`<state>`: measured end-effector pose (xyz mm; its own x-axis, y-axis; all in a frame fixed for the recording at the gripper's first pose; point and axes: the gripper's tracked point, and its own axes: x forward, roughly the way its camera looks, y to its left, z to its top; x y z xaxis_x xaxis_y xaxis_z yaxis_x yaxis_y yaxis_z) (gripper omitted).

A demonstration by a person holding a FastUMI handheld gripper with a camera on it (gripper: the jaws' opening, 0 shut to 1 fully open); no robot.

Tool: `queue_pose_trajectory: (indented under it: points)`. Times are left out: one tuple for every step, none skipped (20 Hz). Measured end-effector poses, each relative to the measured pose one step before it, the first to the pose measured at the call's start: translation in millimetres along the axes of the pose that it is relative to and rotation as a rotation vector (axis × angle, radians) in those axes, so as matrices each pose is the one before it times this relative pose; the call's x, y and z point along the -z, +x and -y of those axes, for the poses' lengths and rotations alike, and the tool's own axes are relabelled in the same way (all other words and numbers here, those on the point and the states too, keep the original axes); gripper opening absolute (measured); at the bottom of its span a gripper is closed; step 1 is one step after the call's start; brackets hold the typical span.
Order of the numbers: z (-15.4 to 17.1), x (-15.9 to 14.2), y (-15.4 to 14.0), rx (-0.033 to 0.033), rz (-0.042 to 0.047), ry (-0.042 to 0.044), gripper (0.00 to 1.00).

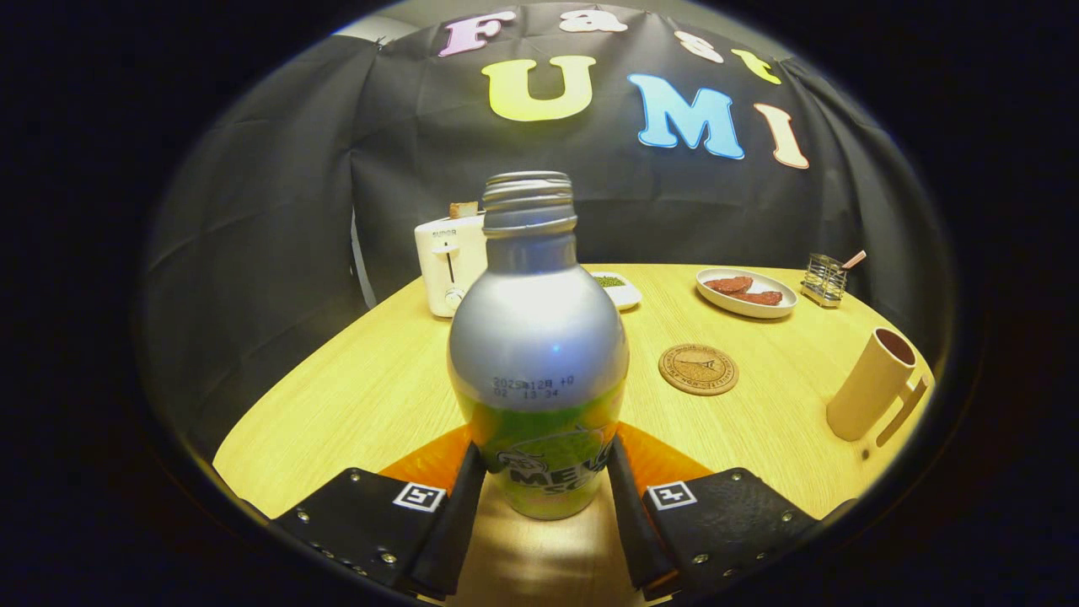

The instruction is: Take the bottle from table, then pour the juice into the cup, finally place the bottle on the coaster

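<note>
Hand-held gripper [539, 489] level, fingers (both) pressed inward — clamped on bottle [538, 337]

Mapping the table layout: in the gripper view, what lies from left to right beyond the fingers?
White toaster → silver-and-green metal bottle held between the gripper fingers → round cork coaster → white oval plate of red food → wire holder → beige cup.

The bottle [538, 354] is showing brushed, satin metal on its shoulder and threaded neck, with a glossy printed wrap lower down, where the gripper [544, 489] fingers are pressing both sides. The table [371, 396] under it is looking like pale matt wood grain. Right of the bottle, the coaster [698, 369] is looking like cork and the cup [870, 384] is looking matt and smooth.
</note>
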<state>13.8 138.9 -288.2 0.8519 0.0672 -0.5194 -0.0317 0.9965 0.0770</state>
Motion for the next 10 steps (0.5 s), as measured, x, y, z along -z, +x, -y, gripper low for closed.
queue_pose_trajectory:
  points:
    - [2.47,-3.06,-2.31,0.00669,0.00196,0.01908,0.72]
    - [1.66,-6.48,-1.27,0.00232,0.00875,0.0211,0.72]
    - [0.84,-8.25,-2.09,0.00087,0.0137,0.02504,0.72]
    - [2.39,-5.91,-1.46,-0.00444,0.0091,0.02752,0.72]
    - [2.28,-7.9,-2.46,0.00295,0.01383,0.02468,0.72]
    - [2.8,-7.21,-2.41,-0.00206,0.01197,0.02618,0.72]
    - [4.44,-4.94,-1.67,0.00544,0.0065,0.02527,0.72]
    - [2.58,-6.49,-2.18,-0.00349,0.00658,0.02495,0.72]
    - [3.42,-4.03,-1.41,0.00153,0.00185,0.02855,0.72]
    - [3.32,-6.34,-1.07,0.00069,0.00823,0.02198,0.72]
